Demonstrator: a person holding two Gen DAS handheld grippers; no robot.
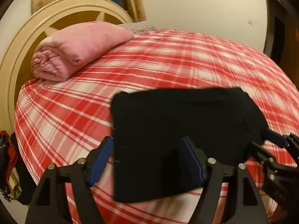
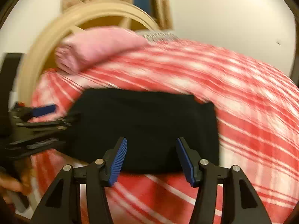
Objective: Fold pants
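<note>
- The pants were black and lay folded in a flat block on the bed
- The bed had a red and white check cover
- In the left view the pants sat at the middle and went down toward 6 o'clock
- The left gripper had its blue pads spread wide apart
- The near left edge of the pants showed between those pads, but the pads did not press on it
- The right gripper also had its pads spread, and nothing was pinched
- The near edge of the pants showed just past its tips
- In the left view the right gripper peeked in at 4 o'clock, by the right corner of the pants
- In the right view the left gripper showed at 9 o'clock, beside the left edge of the pants
- A pink roll of cloth lay at 11 o'clock, well apart from the pants, against the cream headboard
- The right view was blurred
</note>
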